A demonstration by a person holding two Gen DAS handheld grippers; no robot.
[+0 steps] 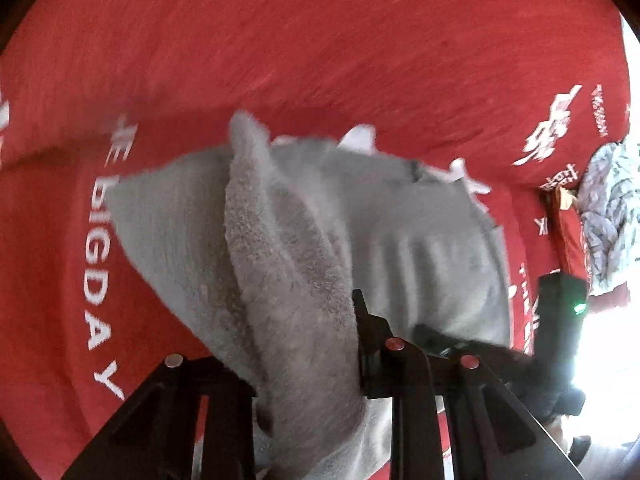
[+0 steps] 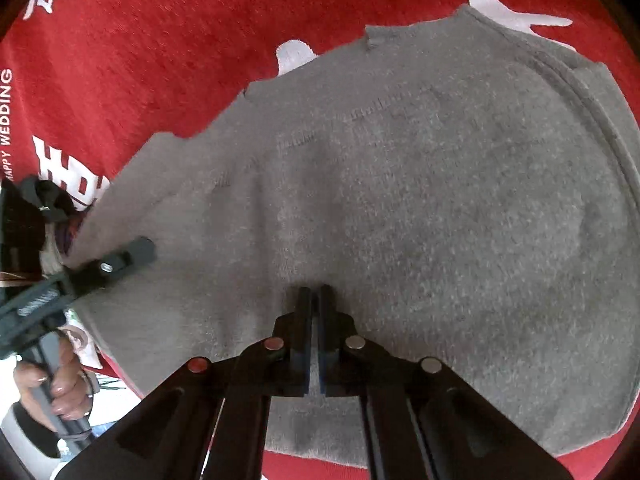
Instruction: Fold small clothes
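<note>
Left jaws' tips buried in grey garment [image 1: 304, 248]; white lettering [image 1: 100, 240] on red cloth motion-blurred.

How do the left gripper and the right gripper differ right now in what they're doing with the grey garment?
The left gripper has a thick raised fold of the grey garment bunched between its fingers; the right gripper is shut, with at most a thin layer pinched. The left gripper lifts its fold off the red cloth; around the right gripper the garment lies flat. Both are black, point downward and work the same garment.
</note>
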